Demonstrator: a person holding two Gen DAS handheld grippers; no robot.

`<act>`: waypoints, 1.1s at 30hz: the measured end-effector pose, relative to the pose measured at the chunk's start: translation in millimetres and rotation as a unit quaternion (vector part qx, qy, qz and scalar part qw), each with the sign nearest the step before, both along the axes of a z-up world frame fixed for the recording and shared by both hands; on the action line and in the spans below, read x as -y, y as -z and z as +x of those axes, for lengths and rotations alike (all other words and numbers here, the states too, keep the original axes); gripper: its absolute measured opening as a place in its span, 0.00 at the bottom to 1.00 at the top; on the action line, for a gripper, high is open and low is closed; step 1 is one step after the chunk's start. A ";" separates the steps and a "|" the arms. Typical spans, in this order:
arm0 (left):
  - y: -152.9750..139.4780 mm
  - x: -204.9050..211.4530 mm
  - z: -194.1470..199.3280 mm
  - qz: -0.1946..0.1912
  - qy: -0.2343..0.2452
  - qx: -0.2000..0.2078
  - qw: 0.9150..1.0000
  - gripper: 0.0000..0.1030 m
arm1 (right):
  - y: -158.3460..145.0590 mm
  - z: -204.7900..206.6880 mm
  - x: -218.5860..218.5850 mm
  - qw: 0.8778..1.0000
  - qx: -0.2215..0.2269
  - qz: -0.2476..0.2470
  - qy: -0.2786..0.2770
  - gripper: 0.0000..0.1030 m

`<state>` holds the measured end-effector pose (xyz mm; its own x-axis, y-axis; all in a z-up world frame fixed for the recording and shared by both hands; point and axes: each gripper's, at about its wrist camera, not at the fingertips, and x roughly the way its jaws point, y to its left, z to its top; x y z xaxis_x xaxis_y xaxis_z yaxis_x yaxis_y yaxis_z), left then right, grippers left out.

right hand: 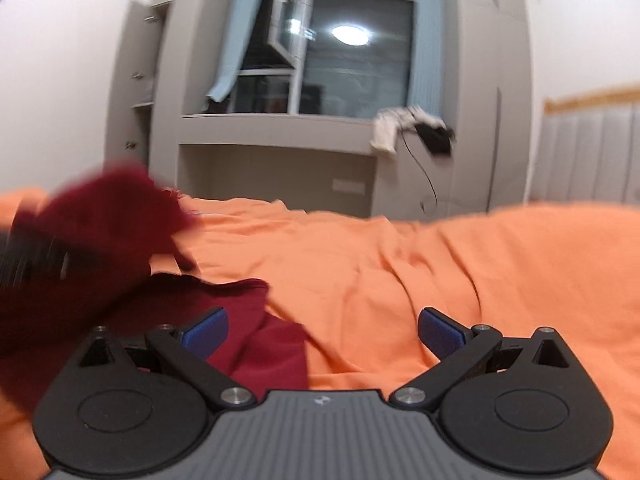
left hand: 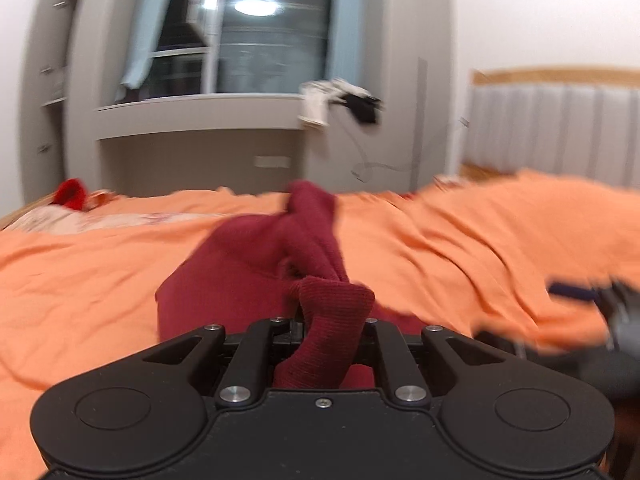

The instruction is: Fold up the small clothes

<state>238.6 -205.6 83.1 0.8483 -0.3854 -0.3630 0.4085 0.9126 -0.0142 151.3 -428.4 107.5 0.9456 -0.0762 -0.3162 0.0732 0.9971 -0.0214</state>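
Note:
A dark red knit garment lies bunched on the orange bedspread. My left gripper is shut on a ribbed edge of it, and the cloth drapes back over the closed jaws toward the camera. In the right wrist view the same garment fills the left side, blurred. My right gripper is open, its blue pads wide apart over bare bedspread, with nothing between them. Its left pad sits at the garment's hem. The right gripper shows as a blur at the left view's right edge.
A red item and pale printed cloth lie at the bed's far left. Beyond the bed stand grey cabinets and a window alcove with white and black clothes hanging off its ledge. A padded headboard rises at the right.

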 end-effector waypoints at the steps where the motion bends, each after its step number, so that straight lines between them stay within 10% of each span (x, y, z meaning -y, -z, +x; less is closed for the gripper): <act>1: 6.5 7.8 -4.5 0.009 0.012 -0.002 1.000 0.13 | -0.7 2.3 9.9 1.000 -0.003 0.019 0.005 1.00; 11: 49.4 23.6 -23.5 0.065 0.052 -0.013 0.996 0.19 | 14.5 25.4 76.7 0.968 -0.052 0.238 -0.053 1.00; 19: 42.6 13.5 -39.6 0.043 0.094 -0.002 0.995 0.64 | 28.6 62.2 76.9 0.913 -0.096 0.365 -0.156 1.00; 23: 41.3 15.0 -46.5 0.055 0.102 0.013 0.993 0.63 | 32.6 81.1 79.1 0.906 -0.072 0.388 -0.154 1.00; 33: 46.2 18.4 -49.1 0.071 0.117 0.018 0.990 0.18 | 54.9 115.9 82.8 0.875 -0.120 0.451 -0.128 0.87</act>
